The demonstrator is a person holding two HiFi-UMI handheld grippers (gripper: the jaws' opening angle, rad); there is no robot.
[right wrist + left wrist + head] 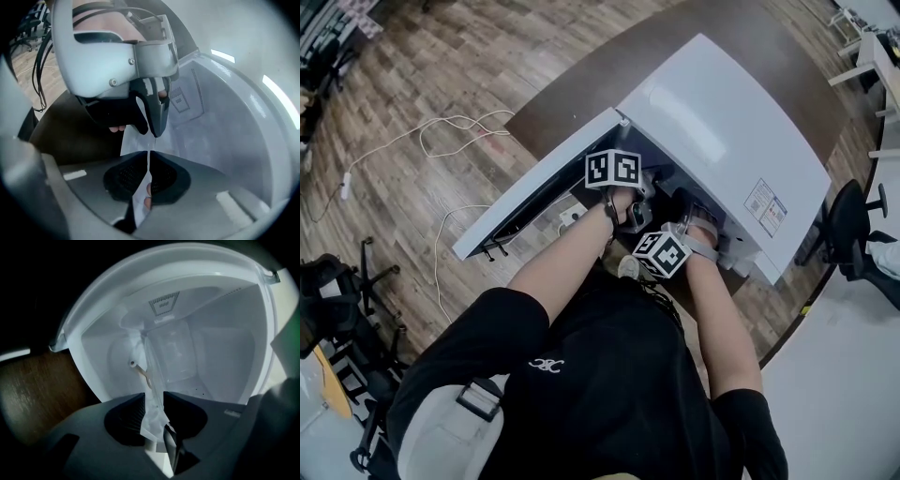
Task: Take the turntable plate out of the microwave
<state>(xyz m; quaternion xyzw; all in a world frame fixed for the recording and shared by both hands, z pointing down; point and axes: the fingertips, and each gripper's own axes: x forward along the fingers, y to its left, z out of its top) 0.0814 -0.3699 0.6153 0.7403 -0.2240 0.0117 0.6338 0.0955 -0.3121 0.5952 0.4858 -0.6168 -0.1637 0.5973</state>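
The plate (153,380) stands on edge in the mouth of the microwave (722,141), not flat on the cavity floor, and both grippers meet it there. The right gripper (149,161) has its jaws nearly together, pinching the thin glass between the pads. The left gripper (153,404) has its jaws well apart, with the glass running slantwise through the gap. It looks loosely cradled there and not squeezed, so I judge that the right side bears most of the weight. The step in hand is drawing the plate out through the opening. To do it well, the right pinch needs to be firm, because glass is slick and heavy for an edge grip. The left jaws would do best to close on the rim before the plate leaves the cavity, so that 2 grips share the load. Holding the plate edge-on should let it clear the frame, and a straight pull toward the person avoids the door (534,192), which hangs open to the left. Carrying it low over the table (572,89) means a slip costs less. Counted: 1 microwave, 1 door, 1 plate, 1 table and 2 grippers, each with 1 marker cube, so 2 cubes.
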